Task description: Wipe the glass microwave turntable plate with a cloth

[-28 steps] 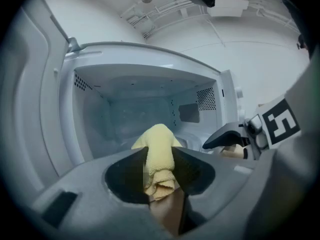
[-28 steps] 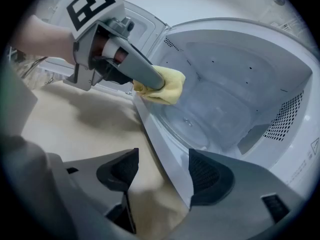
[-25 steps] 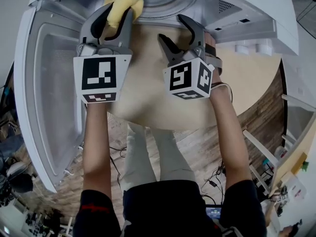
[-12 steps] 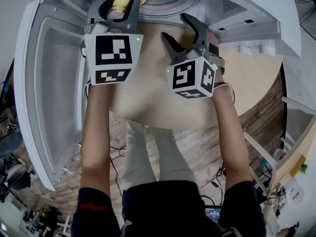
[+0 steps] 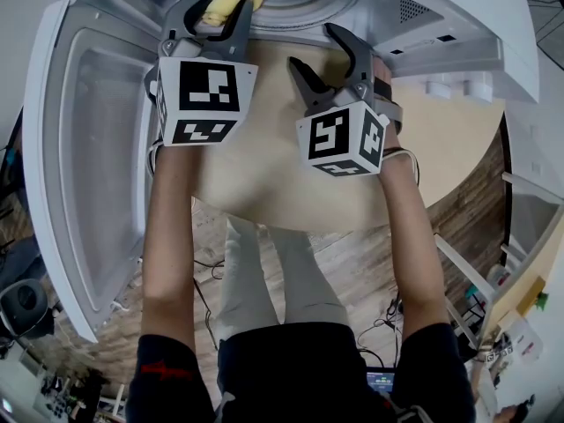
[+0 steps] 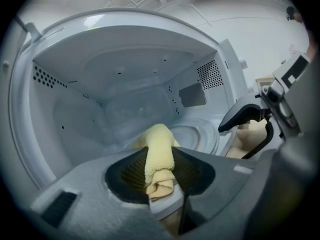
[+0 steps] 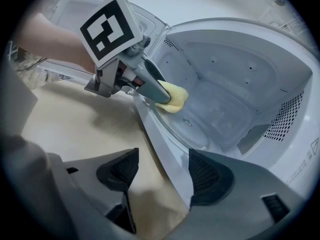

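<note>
A pale wooden tabletop (image 5: 264, 183) carries the open white microwave (image 5: 449, 20).

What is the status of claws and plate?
Left claw shut on folded yellow cloth, inside white microwave oven. Right claw open, empty, outside. Cloth at near edge of round glass turntable plate. Nothing in the way.

The person is wearing dark short sleeves (image 5: 172, 373) and pale beige trousers (image 5: 264, 276). The grey left hand-held gripper (image 5: 216, 9) and right hand-held gripper (image 5: 315, 51) are each carrying a white cube (image 5: 207, 100) bearing black markers.
</note>
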